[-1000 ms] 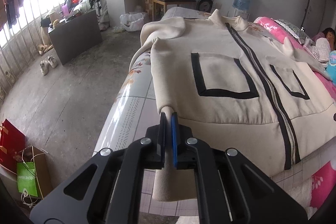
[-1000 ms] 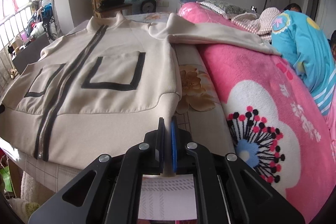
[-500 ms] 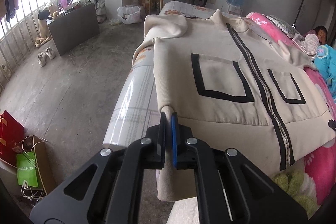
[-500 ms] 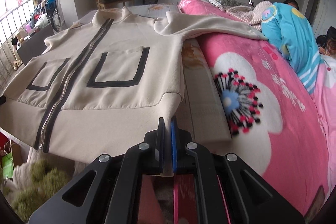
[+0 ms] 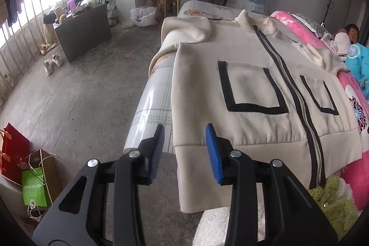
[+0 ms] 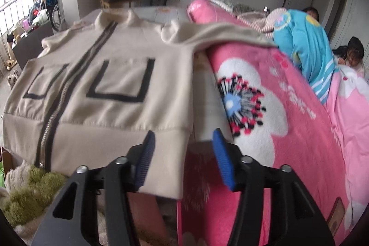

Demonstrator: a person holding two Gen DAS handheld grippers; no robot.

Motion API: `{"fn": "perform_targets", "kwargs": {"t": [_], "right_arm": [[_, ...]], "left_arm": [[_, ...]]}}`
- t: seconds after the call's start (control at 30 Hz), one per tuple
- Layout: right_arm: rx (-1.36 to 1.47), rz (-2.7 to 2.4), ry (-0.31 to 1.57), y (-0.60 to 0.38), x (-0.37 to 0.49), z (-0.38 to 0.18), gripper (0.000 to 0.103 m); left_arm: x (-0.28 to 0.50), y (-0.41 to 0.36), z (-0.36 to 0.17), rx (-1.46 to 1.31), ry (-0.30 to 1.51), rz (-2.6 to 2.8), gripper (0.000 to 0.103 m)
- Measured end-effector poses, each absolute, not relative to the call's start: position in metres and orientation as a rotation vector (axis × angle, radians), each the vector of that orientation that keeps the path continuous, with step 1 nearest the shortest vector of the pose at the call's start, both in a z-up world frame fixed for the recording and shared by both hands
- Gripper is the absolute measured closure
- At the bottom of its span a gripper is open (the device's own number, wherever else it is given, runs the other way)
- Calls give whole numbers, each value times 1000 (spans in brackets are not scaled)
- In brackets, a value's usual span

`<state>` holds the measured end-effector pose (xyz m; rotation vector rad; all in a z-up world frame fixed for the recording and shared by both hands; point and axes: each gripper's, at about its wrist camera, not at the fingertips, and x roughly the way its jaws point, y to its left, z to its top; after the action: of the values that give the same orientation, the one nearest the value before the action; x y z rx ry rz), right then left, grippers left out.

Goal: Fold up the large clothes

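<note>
A cream jacket [image 5: 253, 89] with a black zipper and black-edged pockets lies front up and spread flat on the bed [image 5: 154, 103]. Its hem hangs over the near edge. My left gripper [image 5: 185, 149] is at the hem's left corner; its jaws are opening, and the cloth hangs loose between the blue pads [image 5: 159, 149] without being pressed. In the right wrist view the jacket [image 6: 120, 75] has its right hem corner between the jaws of my right gripper [image 6: 183, 156], which are opening too and do not press the cloth. One sleeve lies over the pink blanket [image 6: 288, 130].
A person under a blue blanket [image 6: 304, 47] lies at the far right, with another person [image 6: 352, 54] beyond. Left of the bed is bare floor [image 5: 80, 96] with a dark cabinet [image 5: 85, 31], shoes [image 5: 52, 61] and paper bags [image 5: 34, 186]. A green plush thing [image 5: 332, 197] lies below the hem.
Both grippers were shut on the hem corners and drew the jacket toward the near edge. Now both have opened and let the hem go.
</note>
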<state>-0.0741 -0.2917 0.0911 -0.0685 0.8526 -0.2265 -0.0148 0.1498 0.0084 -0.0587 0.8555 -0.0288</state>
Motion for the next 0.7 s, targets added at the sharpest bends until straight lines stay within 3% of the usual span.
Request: {"fn": "perform_targets", "kwargs": {"t": [0.13, 0.23, 0.33, 0.7], "right_arm": [[-60, -174, 804, -278, -55, 102, 35], [-49, -96, 782, -259, -31, 107, 18], [-50, -28, 778, -236, -7, 104, 9], [-63, 50, 932, -189, 79, 51, 6]], "left_arm": [[3, 127, 12, -37, 854, -54, 55], [15, 108, 14, -2, 839, -66, 41], [33, 90, 14, 34, 830, -62, 30], [110, 72, -29, 12, 950, 0, 23]]}}
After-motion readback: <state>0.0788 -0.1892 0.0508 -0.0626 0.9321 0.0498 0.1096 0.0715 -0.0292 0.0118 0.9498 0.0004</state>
